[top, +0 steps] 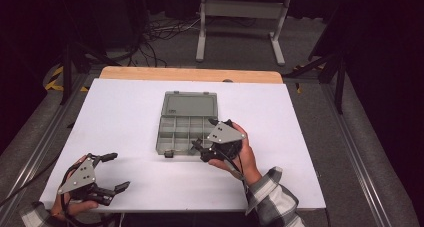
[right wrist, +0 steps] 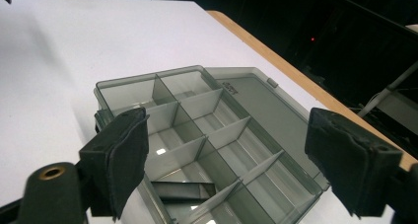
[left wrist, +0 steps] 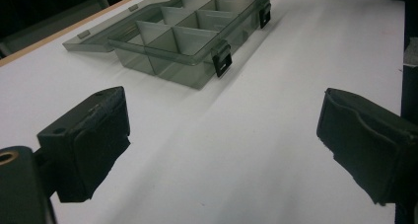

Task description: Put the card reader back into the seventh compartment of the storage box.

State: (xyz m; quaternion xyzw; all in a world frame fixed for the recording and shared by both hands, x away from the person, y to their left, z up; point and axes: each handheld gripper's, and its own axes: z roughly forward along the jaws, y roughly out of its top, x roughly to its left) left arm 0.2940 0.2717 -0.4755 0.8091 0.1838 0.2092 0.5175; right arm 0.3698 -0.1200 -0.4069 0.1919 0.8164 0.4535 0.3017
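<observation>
A grey see-through organizer box (top: 161, 137) stands in the middle of the white tabletop (top: 115, 117), its lid (top: 190, 104) lying flat on the far side. Dividers split it into several compartments. My right gripper (top: 200, 149) is at the box's near right corner, jaws open and over the compartments. In the right gripper view its jaws (right wrist: 226, 160) stand apart with nothing pressed between them, and a small dark flat piece (right wrist: 182, 192) lies in a compartment of the box (right wrist: 128, 81) below. My left gripper (top: 117, 172) rests open near the table's front left, empty, facing the box (left wrist: 167, 68).
Two black latches (left wrist: 222, 58) hang on the box's front wall. A wooden strip (top: 190, 75) edges the table's far side. Beyond it are a grey frame stand (top: 240, 22) and cables on the floor. Bare white surface lies left and right of the box.
</observation>
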